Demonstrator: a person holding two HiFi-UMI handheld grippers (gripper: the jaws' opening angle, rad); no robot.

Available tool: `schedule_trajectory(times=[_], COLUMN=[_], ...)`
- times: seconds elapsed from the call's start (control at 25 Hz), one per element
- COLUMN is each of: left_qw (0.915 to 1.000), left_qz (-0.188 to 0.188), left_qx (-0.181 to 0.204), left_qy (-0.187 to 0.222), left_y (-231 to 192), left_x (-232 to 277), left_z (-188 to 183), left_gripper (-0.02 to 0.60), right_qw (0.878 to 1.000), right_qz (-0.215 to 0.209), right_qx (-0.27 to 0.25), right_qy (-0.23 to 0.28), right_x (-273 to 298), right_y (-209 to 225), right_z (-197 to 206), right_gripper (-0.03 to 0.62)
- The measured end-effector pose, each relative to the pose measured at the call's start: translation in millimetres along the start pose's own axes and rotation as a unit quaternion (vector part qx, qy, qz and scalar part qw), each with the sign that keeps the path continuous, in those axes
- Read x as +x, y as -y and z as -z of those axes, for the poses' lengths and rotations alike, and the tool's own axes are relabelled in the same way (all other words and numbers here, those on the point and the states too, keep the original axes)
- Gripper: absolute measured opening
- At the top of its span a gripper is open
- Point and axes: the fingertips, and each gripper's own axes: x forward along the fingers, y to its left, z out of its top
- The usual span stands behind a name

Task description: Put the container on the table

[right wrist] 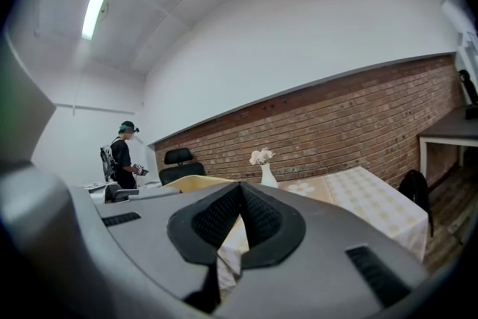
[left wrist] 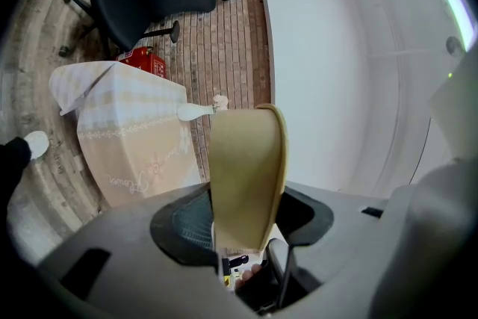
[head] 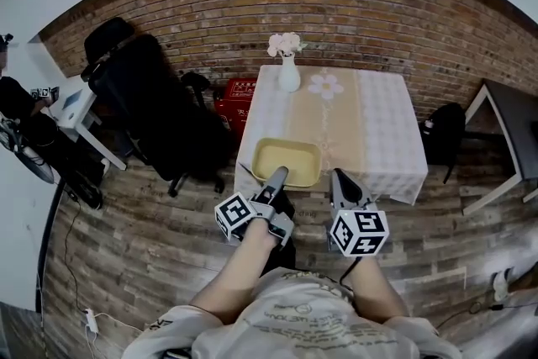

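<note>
Brick wall behind cloth-covered surface, vase at its far edge | left gripper: jaws pinching near wall of yellow container, which reaches ahead of them over the surface's near edge | right gripper: jaws pressed together, nothing between, container just to their left

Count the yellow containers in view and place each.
1: the yellow container, held in the left gripper at the near edge of the table. No other shows.
</note>
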Motion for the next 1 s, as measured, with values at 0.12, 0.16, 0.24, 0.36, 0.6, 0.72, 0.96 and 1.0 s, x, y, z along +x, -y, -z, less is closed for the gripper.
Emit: schedule_trajectory(times=[0.12,0.16,0.24,0.36,0.6,0.72,0.96,1.0], left_qw=[1.0000,1.0000,1.0000,0.9999,0.9997,0.9996,0.9995,0.9995], left_qz=[-0.002,-0.001,0.000,0.003,-0.009,-0.006,-0.012,-0.013], left_qx=[0.000,-0.001,-0.005,-0.011,-0.016,-0.020,-0.023,-0.023], left_qy=[-0.004,-0.005,-0.007,-0.012,-0.016,-0.019,-0.020,-0.019], left_y=[-3.8,-4.7,-6.9,-11.5,-25.2,-26.7,-35.5,-37.5], left_x=[12.1,16.2,23.2,32.9,58.7,75.3,105.7,110.7], left_z=[-3.1,-4.3,-5.0,-6.2,-13.9,-18.2,-40.0,-44.7], left_gripper=[0.225,0.225,0.225,0.225,0.225,0.225,0.225,0.225], right_qw=[1.000,1.000,1.000,1.000,1.000,1.000,1.000,1.000], right_qz=[0.002,0.002,0.001,0.001,0.000,-0.001,-0.004,-0.005], right_qx=[-0.002,-0.003,-0.005,-0.005,-0.004,-0.004,-0.006,-0.006], right_qy=[0.000,-0.001,-0.003,-0.006,-0.011,-0.013,-0.021,-0.022], right_x=[8.2,11.0,15.8,24.8,48.7,62.7,100.4,106.9], right_y=[5.6,6.7,9.1,13.6,29.3,36.6,45.4,46.9], right_z=[-2.6,-3.1,-2.2,-0.2,-1.4,-4.2,-9.0,-9.8], right_gripper=[0.003,0.003,0.002,0.003,0.002,0.003,0.003,0.003])
